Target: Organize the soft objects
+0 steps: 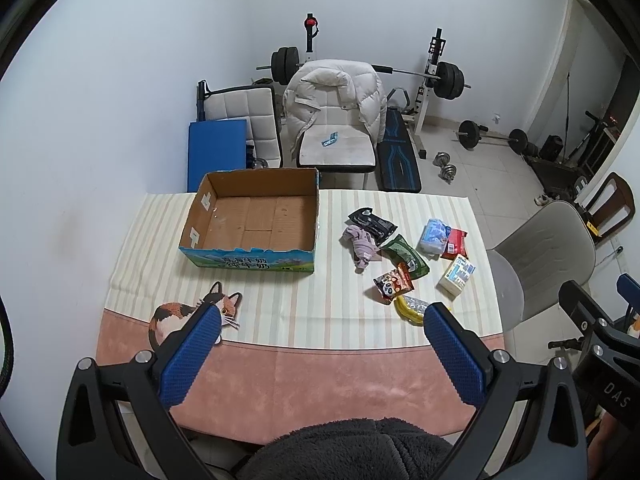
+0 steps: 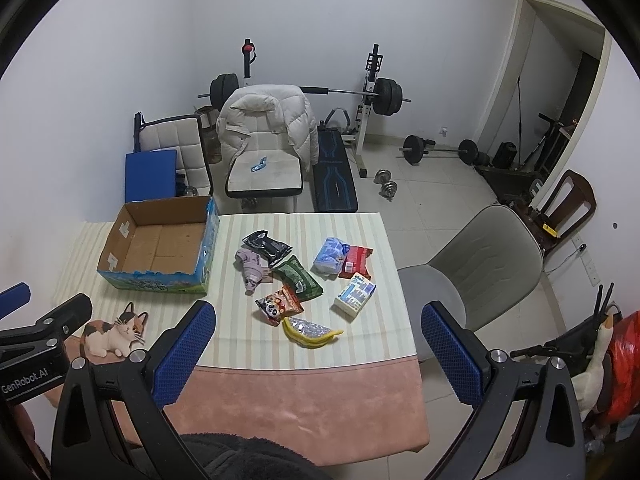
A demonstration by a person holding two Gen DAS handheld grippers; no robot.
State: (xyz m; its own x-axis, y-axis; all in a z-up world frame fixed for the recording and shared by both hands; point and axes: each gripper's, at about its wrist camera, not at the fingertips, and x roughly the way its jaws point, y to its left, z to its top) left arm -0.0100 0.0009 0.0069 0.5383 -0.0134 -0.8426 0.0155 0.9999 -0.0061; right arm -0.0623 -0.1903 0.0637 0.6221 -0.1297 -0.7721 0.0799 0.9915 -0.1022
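Observation:
An empty cardboard box (image 1: 256,220) (image 2: 160,244) stands at the table's far left. To its right lies a loose pile: a crumpled mauve cloth (image 1: 362,246) (image 2: 253,266), a black pouch (image 1: 372,219), a green packet (image 1: 406,255), a panda snack bag (image 1: 394,282) (image 2: 280,304), a yellow pouch (image 2: 310,332), a tissue pack (image 1: 457,274) (image 2: 355,292), a blue-white soft pack (image 1: 434,234) and a red packet (image 1: 454,243). My left gripper (image 1: 322,320) and right gripper (image 2: 318,320) hover open above the near edge, holding nothing.
A striped and pink cloth with a cat print (image 1: 196,312) covers the table (image 1: 312,384). A grey chair (image 2: 480,264) stands at the right side. Beyond the table are a chair with a white jacket (image 1: 332,96), a weight bench and barbells.

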